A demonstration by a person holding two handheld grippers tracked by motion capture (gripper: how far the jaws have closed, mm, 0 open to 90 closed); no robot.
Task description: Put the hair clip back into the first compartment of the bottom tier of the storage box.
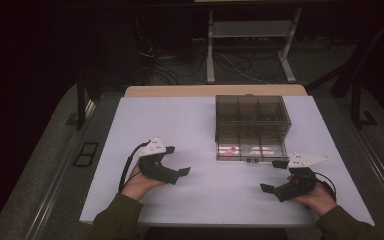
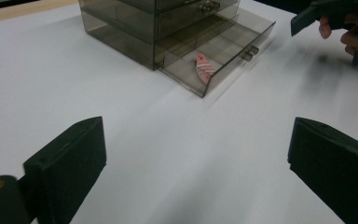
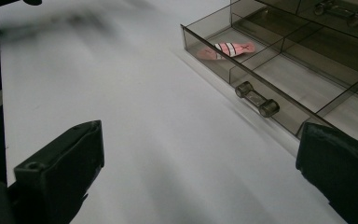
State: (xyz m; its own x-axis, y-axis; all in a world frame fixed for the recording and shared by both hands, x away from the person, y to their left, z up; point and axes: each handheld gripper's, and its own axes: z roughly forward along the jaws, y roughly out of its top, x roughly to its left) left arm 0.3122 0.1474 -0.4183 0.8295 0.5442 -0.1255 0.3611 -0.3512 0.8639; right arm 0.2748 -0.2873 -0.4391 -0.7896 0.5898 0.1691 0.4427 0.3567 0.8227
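A smoky clear drawer cabinet (image 1: 252,112) stands at the far right of the white table (image 1: 170,120). Its bottom drawer (image 1: 252,150) is pulled out toward me. A small pink striped fish-shaped piece (image 1: 229,150) (image 2: 204,68) (image 3: 228,49) lies in the drawer's left compartment. My left gripper (image 1: 177,160) (image 2: 196,163) is open over bare table left of the drawer, with nothing between its jaws. My right gripper (image 1: 272,176) (image 3: 198,163) is open just in front of the drawer's right end, near the drawer handle (image 3: 257,99), and holds nothing.
The drawer has several compartments, and the others look empty. A wooden edge (image 1: 180,91) runs along the table's far side. Beyond it are metal frame legs (image 1: 210,50) and loose cables (image 1: 170,65) on a dark floor.
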